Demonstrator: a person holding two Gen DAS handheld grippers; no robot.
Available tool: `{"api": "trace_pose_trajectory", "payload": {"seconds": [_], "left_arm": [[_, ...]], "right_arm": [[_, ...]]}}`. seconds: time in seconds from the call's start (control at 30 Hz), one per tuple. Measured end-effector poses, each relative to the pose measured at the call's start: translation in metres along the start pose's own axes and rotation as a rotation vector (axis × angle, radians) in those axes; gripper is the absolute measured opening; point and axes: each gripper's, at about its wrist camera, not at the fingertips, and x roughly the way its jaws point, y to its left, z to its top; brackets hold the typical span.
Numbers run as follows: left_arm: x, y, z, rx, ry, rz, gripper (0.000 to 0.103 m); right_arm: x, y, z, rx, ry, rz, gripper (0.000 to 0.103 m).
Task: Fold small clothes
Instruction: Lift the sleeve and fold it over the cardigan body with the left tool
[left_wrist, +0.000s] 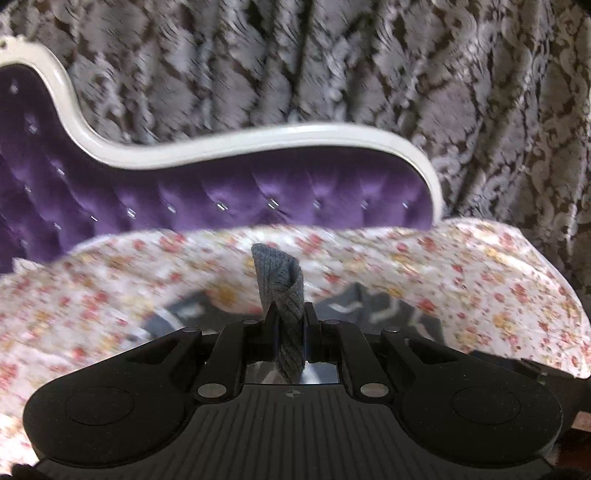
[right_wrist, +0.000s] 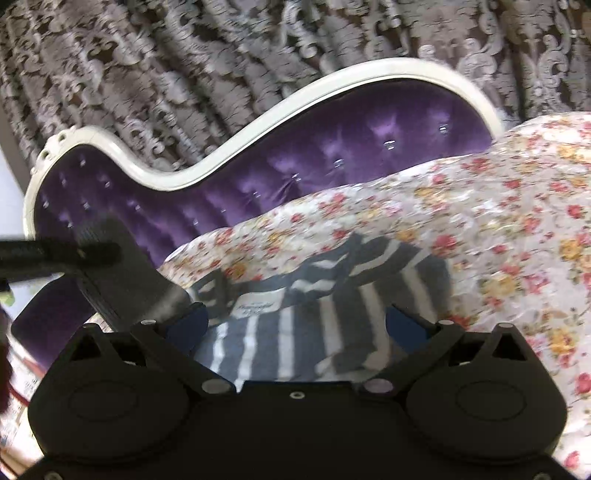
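The grey and white striped small shirt (right_wrist: 295, 325) lies on the white bedsheet with red and yellow flowers (right_wrist: 498, 221). The right gripper (right_wrist: 295, 325) is at the shirt's 6 o'clock. The purple buttoned headboard with a white frame (right_wrist: 295, 162) stands at 12 o'clock, behind the bed. The brown and grey patterned curtain (right_wrist: 184, 55) hangs behind it. The left gripper (left_wrist: 289, 325) has a grey knit cloth piece (left_wrist: 280, 280) between its fingers, above the bed.

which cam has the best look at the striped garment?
Right wrist. The striped garment lies spread on the floral sheet between the open right claw, label visible. Left wrist shows only blurred dark patches behind the left claw, shut on a grey knit piece.
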Motion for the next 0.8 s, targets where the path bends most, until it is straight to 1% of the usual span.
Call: {"api": "trace_pose_trajectory", "payload": {"seconds": [0.07,0.13,0.17,0.2,0.23,0.3,0.33,0.37,0.43,0.5,0.57,0.63,0.8], "left_arm": [[0.013,-0.011,-0.008,0.0,0.025,-0.022,0.012],[0.022,-0.02,-0.014,0.009,0.051,-0.042,0.015],[0.026,-0.024,-0.015,0.015,0.062,-0.053,0.02],[0.028,-0.028,-0.015,0.025,0.068,-0.064,0.03],[0.027,-0.031,-0.015,0.037,0.067,-0.073,0.035],[0.022,-0.036,-0.015,0.062,0.04,-0.075,0.04],[0.019,-0.037,-0.014,0.072,0.024,-0.067,0.046],[0.013,-0.037,-0.014,0.08,0.005,-0.057,0.049],[0.005,-0.034,-0.015,0.087,-0.023,-0.037,0.062],[-0.002,-0.028,-0.021,0.084,-0.038,-0.012,0.067],[-0.006,-0.017,-0.031,0.073,-0.024,0.025,0.068],[-0.007,-0.006,-0.044,0.057,0.014,0.064,0.069],[-0.004,0.028,-0.091,0.011,0.128,0.162,0.069]], "right_arm": [[-0.001,-0.006,0.005,0.023,-0.007,-0.007,0.102],[-0.002,-0.011,0.009,0.042,-0.019,-0.025,0.102],[-0.002,-0.014,0.01,0.049,-0.022,-0.035,0.102],[-0.002,-0.016,0.011,0.058,-0.025,-0.047,0.102],[-0.002,-0.019,0.012,0.067,-0.026,-0.056,0.102],[-0.001,-0.023,0.014,0.084,-0.027,-0.066,0.102],[-0.001,-0.024,0.014,0.089,-0.028,-0.072,0.102],[-0.001,-0.025,0.014,0.09,-0.029,-0.075,0.102],[0.0,-0.025,0.014,0.089,-0.025,-0.076,0.102],[0.003,-0.025,0.012,0.086,-0.013,-0.075,0.102],[0.006,-0.024,0.011,0.08,0.003,-0.071,0.102],[0.01,-0.023,0.008,0.073,0.019,-0.072,0.102],[0.018,-0.015,-0.001,0.025,0.054,-0.067,0.102]]}}
